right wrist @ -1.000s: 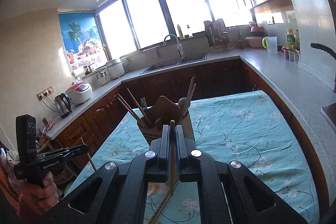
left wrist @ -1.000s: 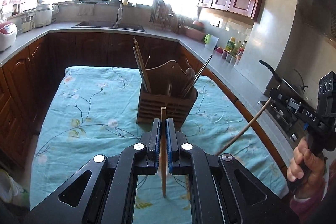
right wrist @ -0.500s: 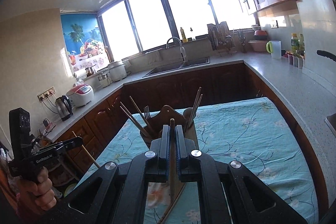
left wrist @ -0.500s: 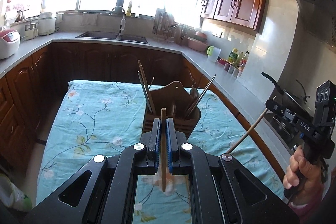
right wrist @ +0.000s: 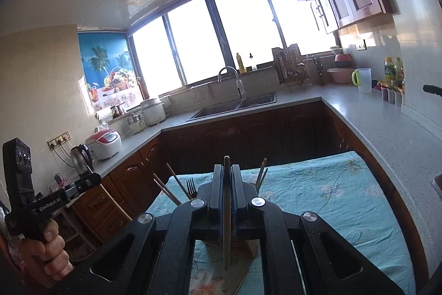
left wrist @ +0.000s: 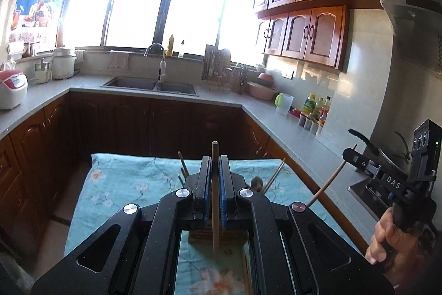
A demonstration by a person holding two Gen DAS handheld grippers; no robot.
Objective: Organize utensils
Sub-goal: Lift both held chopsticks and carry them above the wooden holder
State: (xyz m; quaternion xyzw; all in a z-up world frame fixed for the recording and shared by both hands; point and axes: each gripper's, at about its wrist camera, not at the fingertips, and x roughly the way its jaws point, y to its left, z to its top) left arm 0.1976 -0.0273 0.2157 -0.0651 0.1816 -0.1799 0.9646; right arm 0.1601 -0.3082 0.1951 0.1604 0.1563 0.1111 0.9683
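Note:
My left gripper (left wrist: 215, 161) is shut on a wooden chopstick (left wrist: 215, 195) that stands upright between its pads. My right gripper (right wrist: 227, 169) is shut on another chopstick (right wrist: 227, 214), also upright. A wooden utensil holder (left wrist: 218, 235) stands on the teal floral tablecloth (left wrist: 124, 184), mostly hidden behind each gripper; it also shows in the right wrist view (right wrist: 246, 246). Chopsticks (right wrist: 168, 190), a fork (right wrist: 190, 185) and a spoon (left wrist: 257, 181) stick out of it. The right gripper with its chopstick shows at the right of the left wrist view (left wrist: 356, 156).
The grey kitchen counter (left wrist: 290, 126) wraps around the table, with a sink (left wrist: 150, 85), rice cooker (left wrist: 11, 90), kettle (right wrist: 80, 156), bottles (left wrist: 315, 112) and a stove pan (left wrist: 386, 151). Dark wooden cabinets stand close around the table.
Both views have tilted up and both grippers have risen, so the utensil holder has slid down behind the fingers. Both chopsticks stay gripped.

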